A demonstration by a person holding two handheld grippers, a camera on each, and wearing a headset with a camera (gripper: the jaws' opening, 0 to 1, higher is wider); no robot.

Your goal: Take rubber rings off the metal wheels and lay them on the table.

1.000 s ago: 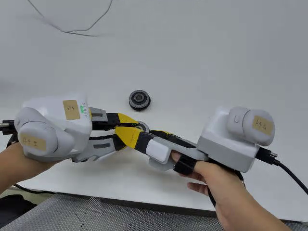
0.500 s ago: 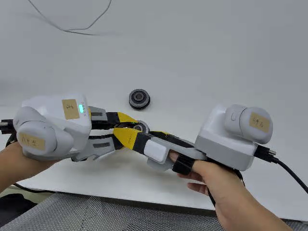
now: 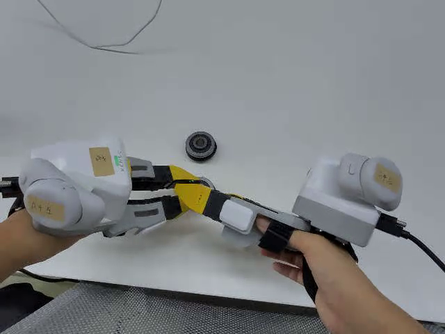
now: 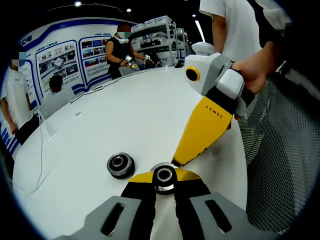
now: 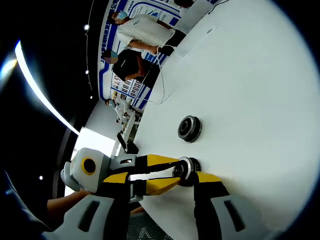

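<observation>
The held wheel (image 4: 164, 176) is up off the table (image 3: 313, 104), caught between the yellow tips of the left gripper (image 4: 161, 179), which is clenched on it from both sides. In the head view that wheel (image 3: 204, 184) sits right at the spot where the two tools cross, near the front edge of the table. The right gripper (image 5: 187, 179) reaches in from the opposite side. One of its yellow tips lies on each side of the same wheel (image 5: 186, 170), and one jaw touches the rim in the left gripper view. Whether it is actually clamped on the wheel or its ring cannot be told.

The second wheel (image 3: 201, 145) lies flat on the table just beyond the grippers, apart from both and touched by neither, with its dark rubber ring (image 4: 110, 164) on it.

The person's left hand (image 3: 19, 236) and right hand (image 3: 327, 268) carry the two tools low over the near edge. A thin cable (image 3: 104, 43) curls at the far side of the table, and other people stand in the background of both gripper views
</observation>
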